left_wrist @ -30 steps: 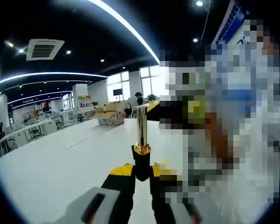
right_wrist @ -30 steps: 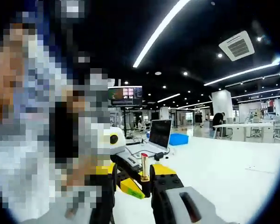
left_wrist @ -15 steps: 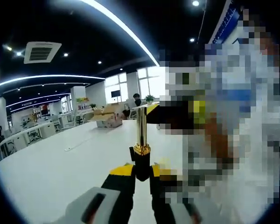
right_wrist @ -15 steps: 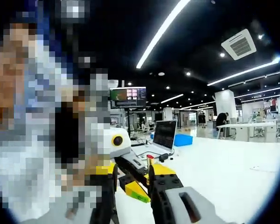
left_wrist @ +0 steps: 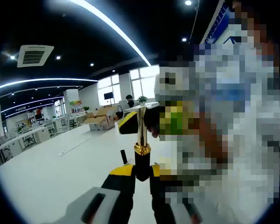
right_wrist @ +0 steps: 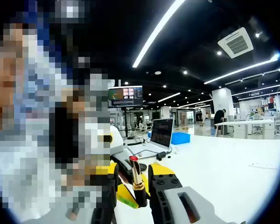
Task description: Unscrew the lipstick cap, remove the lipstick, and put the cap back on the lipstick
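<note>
- Since the earlier frames, the right gripper point(left_wrist: 147, 122) is seen nearer in the left gripper view, its yellow-and-black jaw tip now lying across the top of the gold tube where before it sat a little behind it.
- In the right gripper view, the lipstick point(right_wrist: 136, 182) has moved down and left between the jaws and is now seen as a longer, tilted piece with its red tip uppermost.
- The lipstick point(left_wrist: 141, 140) is held upright in the left gripper view, its black base pinched between the yellow-padded jaws of the left gripper point(left_wrist: 141, 171), which are closed tight on it.
- A gold collar is seen just above the black base, and the gold tube rises from it to the right gripper's jaw tip.
- In the right gripper view, the right gripper point(right_wrist: 133, 179) has its jaws narrowly parted with the lipstick standing between them; whether the pads actually press on it cannot be told.
- The left gripper point(right_wrist: 130, 193) is seen low between those jaws as a yellow wedge beneath the lipstick.
- A wide white table point(left_wrist: 46, 172) lies below and to the left of the left gripper, with open room on that side.
- A laptop point(right_wrist: 159, 136) and a blue box point(right_wrist: 179, 138) stand well behind the right gripper, with bare table point(right_wrist: 233, 163) to the right.
</note>
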`<state>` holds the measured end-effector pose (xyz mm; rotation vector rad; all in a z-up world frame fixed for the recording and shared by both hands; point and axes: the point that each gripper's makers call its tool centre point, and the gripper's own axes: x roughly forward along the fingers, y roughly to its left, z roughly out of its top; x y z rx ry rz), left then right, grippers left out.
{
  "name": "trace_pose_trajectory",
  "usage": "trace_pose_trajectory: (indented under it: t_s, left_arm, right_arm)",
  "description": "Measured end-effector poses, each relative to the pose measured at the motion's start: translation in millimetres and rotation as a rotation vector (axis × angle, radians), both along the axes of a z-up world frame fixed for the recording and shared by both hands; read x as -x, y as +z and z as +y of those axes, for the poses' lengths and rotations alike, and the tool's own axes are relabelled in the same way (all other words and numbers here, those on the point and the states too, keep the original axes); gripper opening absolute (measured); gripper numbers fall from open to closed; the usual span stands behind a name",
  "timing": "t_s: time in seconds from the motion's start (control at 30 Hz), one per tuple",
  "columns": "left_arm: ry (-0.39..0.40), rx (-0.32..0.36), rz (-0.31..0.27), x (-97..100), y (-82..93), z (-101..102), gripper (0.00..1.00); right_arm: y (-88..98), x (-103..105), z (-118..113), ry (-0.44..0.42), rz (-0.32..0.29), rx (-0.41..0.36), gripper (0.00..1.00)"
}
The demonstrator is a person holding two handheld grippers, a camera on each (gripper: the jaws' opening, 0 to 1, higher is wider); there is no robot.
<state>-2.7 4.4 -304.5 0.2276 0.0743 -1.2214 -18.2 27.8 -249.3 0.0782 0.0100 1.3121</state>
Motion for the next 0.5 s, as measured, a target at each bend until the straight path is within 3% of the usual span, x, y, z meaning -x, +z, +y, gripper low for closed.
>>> trace_pose_trajectory:
  t_s: [0.27,0.5]
  left_arm:
    - [-0.026,-0.006,-0.002,6.1,0.1,-2.6,0.13]
    - [-0.033,-0.011,0.01,5.4,-2.9,-2.5,0.13]
  right_arm:
    - [-3.2,0.8,0.5,0.011,0.005,0.009,0.1]
    - [-5.6,0.2,0.8,0.003,-0.008,0.032,0.08]
